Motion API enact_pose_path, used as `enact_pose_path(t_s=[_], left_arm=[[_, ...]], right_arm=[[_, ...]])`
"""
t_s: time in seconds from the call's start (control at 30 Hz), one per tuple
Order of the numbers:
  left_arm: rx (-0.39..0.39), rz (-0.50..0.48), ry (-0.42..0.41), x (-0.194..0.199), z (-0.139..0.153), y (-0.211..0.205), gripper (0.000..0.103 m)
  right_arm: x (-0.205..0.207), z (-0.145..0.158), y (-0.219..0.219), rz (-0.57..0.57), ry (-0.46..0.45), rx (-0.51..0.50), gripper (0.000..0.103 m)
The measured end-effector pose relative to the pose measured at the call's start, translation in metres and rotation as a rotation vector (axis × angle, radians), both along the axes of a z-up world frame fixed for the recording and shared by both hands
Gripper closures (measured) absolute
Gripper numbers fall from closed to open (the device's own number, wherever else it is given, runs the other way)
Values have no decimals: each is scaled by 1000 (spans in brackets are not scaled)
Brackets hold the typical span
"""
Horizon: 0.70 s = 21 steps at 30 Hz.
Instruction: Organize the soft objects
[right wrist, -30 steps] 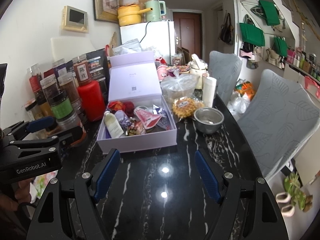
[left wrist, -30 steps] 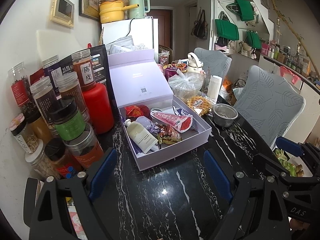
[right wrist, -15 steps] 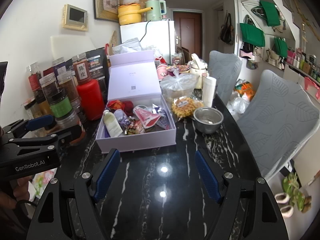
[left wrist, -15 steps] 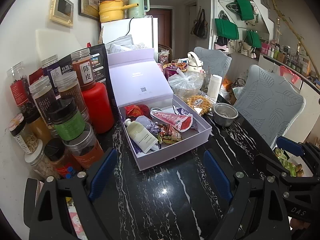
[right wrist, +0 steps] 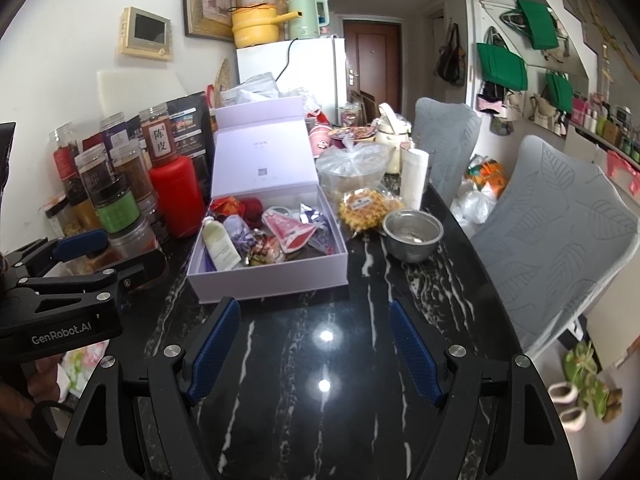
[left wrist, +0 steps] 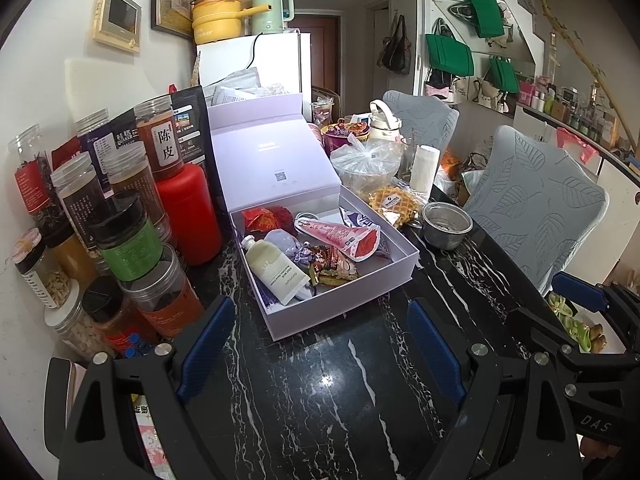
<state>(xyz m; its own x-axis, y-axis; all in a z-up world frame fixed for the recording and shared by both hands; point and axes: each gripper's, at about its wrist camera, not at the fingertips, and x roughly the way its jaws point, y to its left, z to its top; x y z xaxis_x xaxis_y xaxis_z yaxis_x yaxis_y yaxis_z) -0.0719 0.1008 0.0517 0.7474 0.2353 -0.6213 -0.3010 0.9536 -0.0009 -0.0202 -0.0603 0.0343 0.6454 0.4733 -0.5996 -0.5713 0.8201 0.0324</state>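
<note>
Grippers sit nearest, above a black marble table (right wrist: 320, 420): the left gripper (left wrist: 316, 344) and right gripper (right wrist: 316, 344) both have jaws wide apart, holding nothing. Just beyond them is an open lilac box (right wrist: 272, 276), lid upright at its back. Inside lie soft things: a cream tube (right wrist: 220, 244), a purple sachet (right wrist: 240, 236), a pink pouch (right wrist: 290, 232) and red yarn (right wrist: 250, 206). Jars (left wrist: 128, 240) crowd the box's left; a steel bowl (right wrist: 412, 234) and bagged waffle (right wrist: 366, 208) sit to its right.
</note>
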Motion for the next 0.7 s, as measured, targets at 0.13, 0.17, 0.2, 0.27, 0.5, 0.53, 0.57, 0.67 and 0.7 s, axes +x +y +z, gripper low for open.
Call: enact_pose_path(t_s=[0.13,0.17,0.2,0.27,0.5,0.53,0.57,0.67,0.7], left_arm=[[3,-2,2,1,0,0,14],[3,-4,2,1,0,-1,14],[2,-9,4,1,-1,-2,14],[1,-15,6,1,-1,-3,14],[5,-20,4,0,0,-6,14],[5,-21,3,0,0,-6,14],[4,-22,3,0,0,-6,14],[6,-24,3,0,0,-6,14],[7,-22,5,0,0,-6,14]], right_arm=[[0,0,-2,-2,0,-1,25],[0,0,-1,-3,0,-2,25],[0,0,-1,-3,0,-2,25],[0,0,-2,-4,1,-4,25],[0,0,-2,-13,1,-11,23],[0,0,-3,-13,0,-10,23],[0,0,-3,-14,1,-11,23],[0,0,-3,-16,0,-13,23],[0,0,-3,-16,0,-14,23]])
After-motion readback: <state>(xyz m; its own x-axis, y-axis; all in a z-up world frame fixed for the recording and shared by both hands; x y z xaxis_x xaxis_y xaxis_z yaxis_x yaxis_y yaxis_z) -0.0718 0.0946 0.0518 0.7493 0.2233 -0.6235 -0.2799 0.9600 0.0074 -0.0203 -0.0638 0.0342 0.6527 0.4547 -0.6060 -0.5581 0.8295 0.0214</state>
